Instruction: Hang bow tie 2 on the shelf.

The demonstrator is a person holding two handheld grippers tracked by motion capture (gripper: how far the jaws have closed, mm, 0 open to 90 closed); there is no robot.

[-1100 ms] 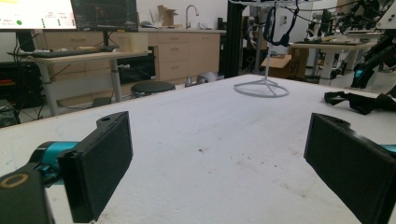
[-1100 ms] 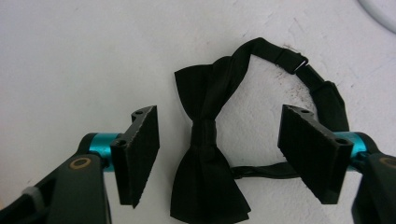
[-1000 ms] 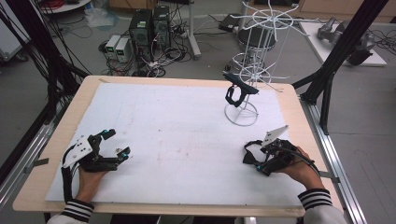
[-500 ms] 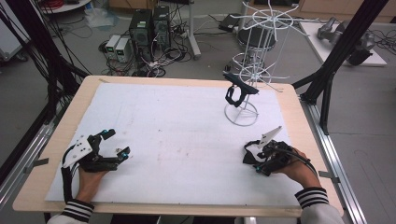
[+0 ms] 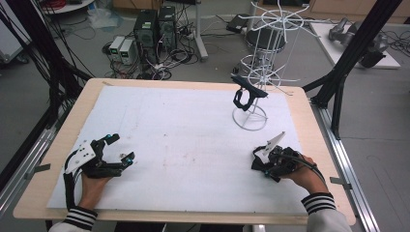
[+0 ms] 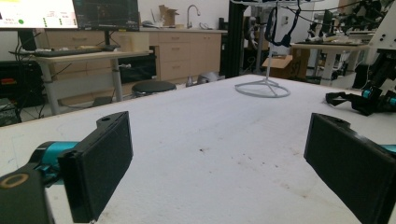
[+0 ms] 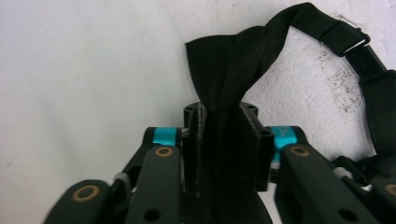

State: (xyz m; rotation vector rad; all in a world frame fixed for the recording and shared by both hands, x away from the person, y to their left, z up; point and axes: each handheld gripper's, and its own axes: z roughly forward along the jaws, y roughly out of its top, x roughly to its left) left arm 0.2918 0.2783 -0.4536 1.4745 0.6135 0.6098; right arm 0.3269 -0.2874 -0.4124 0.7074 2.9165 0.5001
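Already the right gripper [image 7: 227, 140] has just closed onto the black bow tie [image 7: 233, 70], well short of the wire stand [image 5: 250, 121]; hanging remains, left gripper [image 5: 121, 147] gaping.

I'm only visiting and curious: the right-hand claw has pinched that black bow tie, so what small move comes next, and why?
Probably lift it a little. The right gripper, whose jaws have just been closing, pinches the black bow tie at its knot, while the strap lies on the white table cover. The wire stand already holds another.
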